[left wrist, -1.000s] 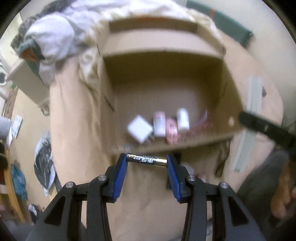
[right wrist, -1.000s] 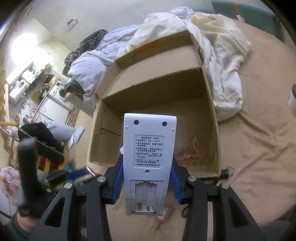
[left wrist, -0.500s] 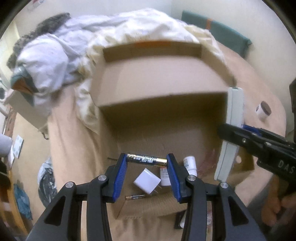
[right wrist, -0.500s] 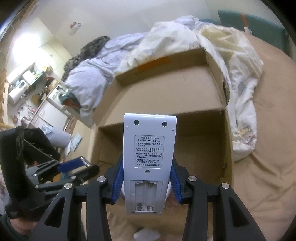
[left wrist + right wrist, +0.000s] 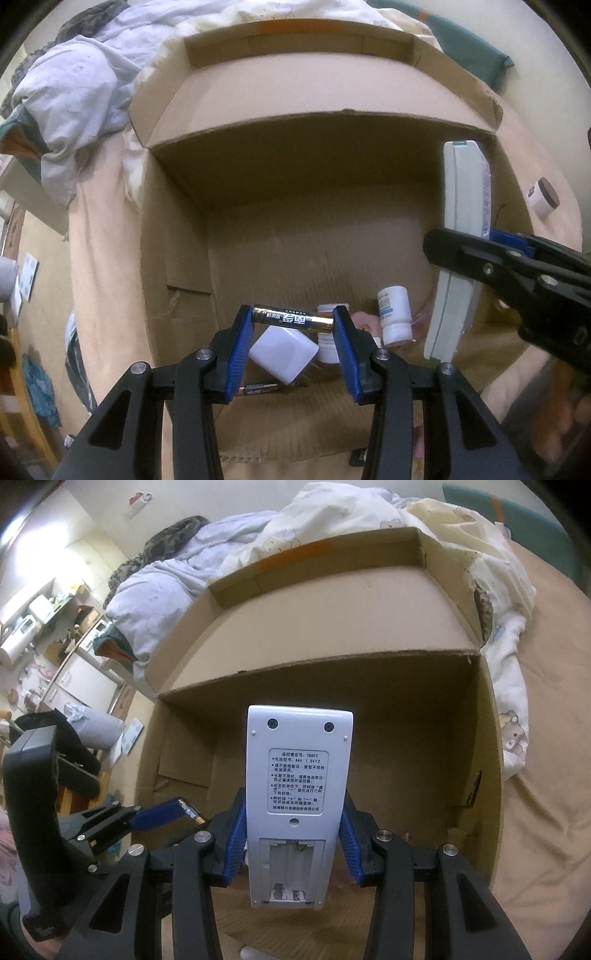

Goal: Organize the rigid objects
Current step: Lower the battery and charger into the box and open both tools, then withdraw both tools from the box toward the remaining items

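The back of the white remote (image 5: 299, 797) carries a framed label in Chinese, on which "YB0F2" and "AAA 1.5V×2" can be read in the top lines (the rest is bulleted small print). The battery (image 5: 293, 319) bears Chinese characters too small to make out, and the pill bottle (image 5: 395, 314) a blue-printed label that stays illegible.

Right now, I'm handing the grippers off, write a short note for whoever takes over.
Left gripper: shut on a battery, held crosswise over the cardboard box.
Right gripper: shut on a white remote, back side up, battery bay open and empty, also over the box.
In the box: white charger block, white pill bottle, a second battery, other small items.
A small brown-lidded jar sits outside on the bed.
Done: several items boxed.
Left: release battery and remote, probably collect the jar.
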### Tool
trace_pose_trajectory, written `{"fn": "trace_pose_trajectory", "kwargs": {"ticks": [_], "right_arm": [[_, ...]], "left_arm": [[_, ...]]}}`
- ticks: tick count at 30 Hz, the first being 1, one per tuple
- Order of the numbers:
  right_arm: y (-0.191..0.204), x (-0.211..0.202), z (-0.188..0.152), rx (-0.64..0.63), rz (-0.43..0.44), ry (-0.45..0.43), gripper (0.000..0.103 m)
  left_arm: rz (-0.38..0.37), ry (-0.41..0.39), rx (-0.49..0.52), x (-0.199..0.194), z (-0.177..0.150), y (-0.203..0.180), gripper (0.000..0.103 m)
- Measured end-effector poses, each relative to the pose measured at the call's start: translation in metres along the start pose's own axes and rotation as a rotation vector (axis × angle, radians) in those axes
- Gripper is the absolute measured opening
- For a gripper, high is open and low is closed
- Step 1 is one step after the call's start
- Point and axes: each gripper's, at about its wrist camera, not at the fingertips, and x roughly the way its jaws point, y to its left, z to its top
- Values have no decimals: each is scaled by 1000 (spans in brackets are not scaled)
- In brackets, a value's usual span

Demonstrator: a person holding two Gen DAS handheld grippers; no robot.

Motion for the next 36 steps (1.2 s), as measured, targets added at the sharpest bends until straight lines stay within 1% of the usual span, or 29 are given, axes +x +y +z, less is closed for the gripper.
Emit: {"fn": "trace_pose_trajectory", "kwargs": {"ticks": [3, 7, 11, 14, 17, 19, 20, 21, 22, 24, 25, 26, 32, 36], "right_arm": [[-1, 2, 1, 5, -17, 6, 47], [-3, 8, 1, -6, -101, 26, 47], [-9, 11, 0, 25, -92, 48, 47], [-8, 10, 1, 18, -101, 36, 47], [-8, 9, 1, 32, -85, 28, 49], [-9, 6, 2, 43, -55, 16, 51], [-9, 3, 2, 45, -43, 1, 56], [-10, 0, 3, 47, -35, -13, 69], [-10, -3, 3, 51, -25, -30, 75], [-11, -10, 5, 72, 4, -68, 94], [-13, -12, 5, 84, 15, -77, 100], [-14, -14, 6, 93, 22, -86, 103], [-19, -16, 7, 116, 35, -105, 103], [-15, -21, 7, 103, 51, -130, 103]], "left_arm": [[2, 15, -4, 5, 0, 2, 40], [6, 24, 5, 7, 1, 1, 40], [19, 13, 16, 5, -2, -2, 40], [23, 16, 19, 5, -3, -4, 40], [22, 21, 13, 4, -3, -4, 41], [16, 15, 11, 2, -2, -5, 49], [14, 9, 11, 1, -2, -5, 61], [13, -3, 12, -1, -2, -6, 70], [15, -12, 13, -3, -2, -6, 71], [18, -24, 19, -6, -2, -8, 72], [17, -25, 21, -7, -2, -9, 72], [16, -27, 21, -7, -2, -9, 72], [31, -26, 13, -10, -2, -8, 72], [40, -32, -4, -18, -4, -4, 72]]}}
